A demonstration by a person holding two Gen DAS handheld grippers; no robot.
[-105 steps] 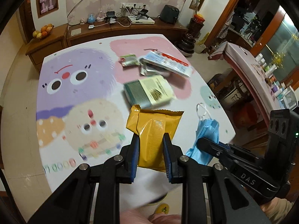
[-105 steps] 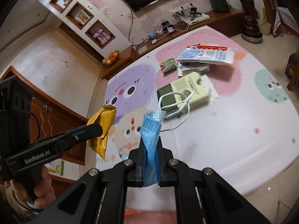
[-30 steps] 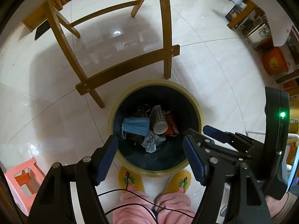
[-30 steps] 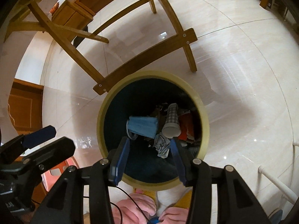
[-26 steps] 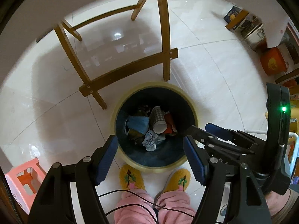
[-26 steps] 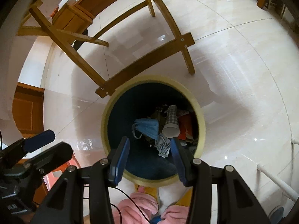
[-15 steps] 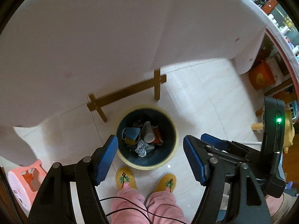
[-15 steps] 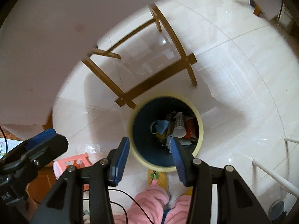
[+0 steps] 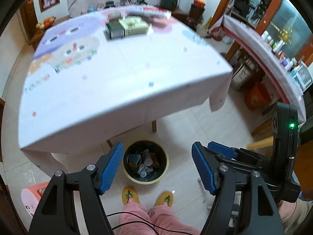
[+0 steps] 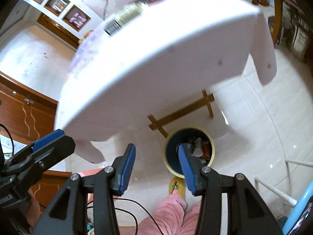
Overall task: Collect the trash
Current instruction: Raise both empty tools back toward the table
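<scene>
1. Both claws are empty. The left claw (image 9: 157, 169) has its jaws spread wide; the right claw (image 10: 156, 169) is also apart, though a bit narrower, w/ nothing between the pads.
2. The trash bin (image 9: 145, 162) sits on the floor under the near tabletop edge, just ahead of the person's slippers. It already holds a blue mask, a paper cup and crumpled bits.
3. Remaining trash is on the tabletop (image 9: 117, 74), far side: a green/cream box (image 9: 127, 28) plus flat packets (image 9: 154, 11) behind it, blurred, so the exact count is unclear.
4. Step in hand, my read: between drops, w/ the claws heading to the tabletop for the next pickup.
5. Next move needs a reach across to the far side. The box looks wide, so jaws should be fully apart and approach its narrower side. The packets are flat, so pinch an edge.
</scene>
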